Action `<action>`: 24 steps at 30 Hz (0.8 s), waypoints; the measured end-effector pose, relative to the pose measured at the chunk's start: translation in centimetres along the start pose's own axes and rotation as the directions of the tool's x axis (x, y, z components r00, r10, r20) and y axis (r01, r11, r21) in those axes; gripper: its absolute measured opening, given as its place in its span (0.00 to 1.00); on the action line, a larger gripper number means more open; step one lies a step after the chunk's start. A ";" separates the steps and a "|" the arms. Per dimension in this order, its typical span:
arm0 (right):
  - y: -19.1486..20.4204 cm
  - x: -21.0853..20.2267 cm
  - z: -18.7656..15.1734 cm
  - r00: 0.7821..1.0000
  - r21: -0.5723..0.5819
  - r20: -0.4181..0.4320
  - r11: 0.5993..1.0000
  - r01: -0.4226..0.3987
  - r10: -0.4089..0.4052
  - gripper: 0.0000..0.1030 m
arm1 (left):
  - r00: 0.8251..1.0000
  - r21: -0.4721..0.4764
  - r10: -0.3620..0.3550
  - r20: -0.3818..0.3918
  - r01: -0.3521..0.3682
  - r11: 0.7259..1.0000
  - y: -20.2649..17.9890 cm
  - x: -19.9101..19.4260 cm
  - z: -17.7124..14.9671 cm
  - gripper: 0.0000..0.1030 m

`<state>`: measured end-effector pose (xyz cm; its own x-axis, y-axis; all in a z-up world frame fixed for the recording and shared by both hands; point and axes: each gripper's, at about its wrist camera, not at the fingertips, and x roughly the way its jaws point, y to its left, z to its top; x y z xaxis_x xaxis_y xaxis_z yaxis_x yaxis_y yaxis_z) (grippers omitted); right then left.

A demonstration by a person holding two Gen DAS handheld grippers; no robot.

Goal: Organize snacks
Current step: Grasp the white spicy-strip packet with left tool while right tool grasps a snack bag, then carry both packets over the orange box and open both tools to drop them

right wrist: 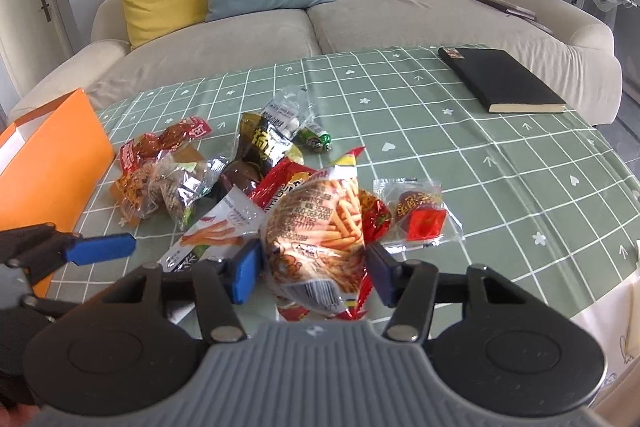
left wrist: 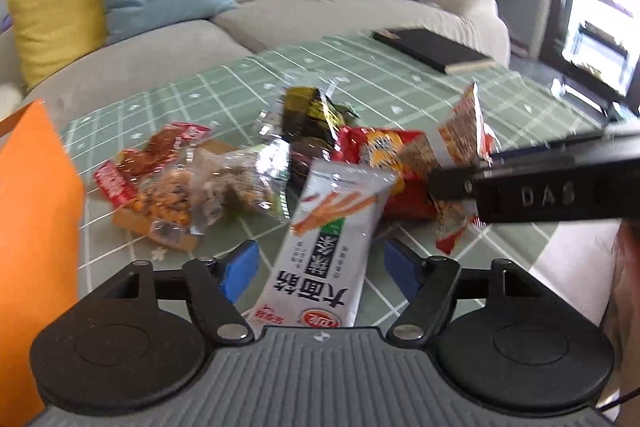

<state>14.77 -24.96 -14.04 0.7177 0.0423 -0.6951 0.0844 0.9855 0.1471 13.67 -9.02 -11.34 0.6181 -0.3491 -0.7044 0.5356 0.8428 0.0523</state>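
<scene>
Living-room setting: beige sofa with yellow and blue cushions behind a table under a green checked cloth. Right gripper: blue pads sit against both sides of a puffy fries-print snack bag, which bulges between them; judged clamped on it, bag tilted up out of the heap. Left gripper: pads stand apart, clear gaps on either side of a long white packet printed with orange sticks; the packet lies lengthwise between the fingers, its far end resting on the pile, not pinched. Whether it lies flat on the cloth or partly on the gripper body cannot be told. Outward from the tools: the snack pile is loose in the middle of the table — red and brown wrapped pieces at left, clear-wrapped nut clusters, a black-and-yellow pouch, a red chip bag, and a clear sachet with a red tab just right of the heap. Orange box stands at the left edge, near the pile; its inside is hardly visible, so contents cannot be judged. Black notebook lies well apart at far right. Progress, judged: early; nearly all snacks unsorted, no grouping visible, one bag in hand.
</scene>
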 end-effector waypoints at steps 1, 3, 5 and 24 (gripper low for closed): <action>-0.2 0.1 0.0 1.000 0.007 -0.001 1.000 -0.004 0.004 0.53 | 1.000 0.021 0.006 -0.009 -0.006 1.000 -0.2 0.4 0.0 0.83; -0.3 0.1 -0.1 1.000 0.012 -0.002 1.000 -0.009 0.009 0.53 | 0.999 0.044 0.023 -0.030 -0.022 0.999 -0.3 1.2 0.1 0.83; -0.3 0.1 -0.1 1.000 0.010 0.000 1.000 -0.011 0.011 0.53 | 0.998 0.064 0.015 -0.055 -0.012 0.998 -0.3 1.9 0.1 0.83; 0.0 -0.2 -0.4 1.000 -0.010 -0.002 1.000 -0.021 0.021 0.36 | 0.997 -0.127 -0.023 -0.073 0.014 0.992 0.6 1.3 1.0 0.61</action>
<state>14.36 -24.91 -14.20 0.7180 0.0632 -0.6932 0.0626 0.9860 0.1548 15.39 -9.42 -11.52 0.5622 -0.3376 -0.7550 0.4666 0.8832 -0.0475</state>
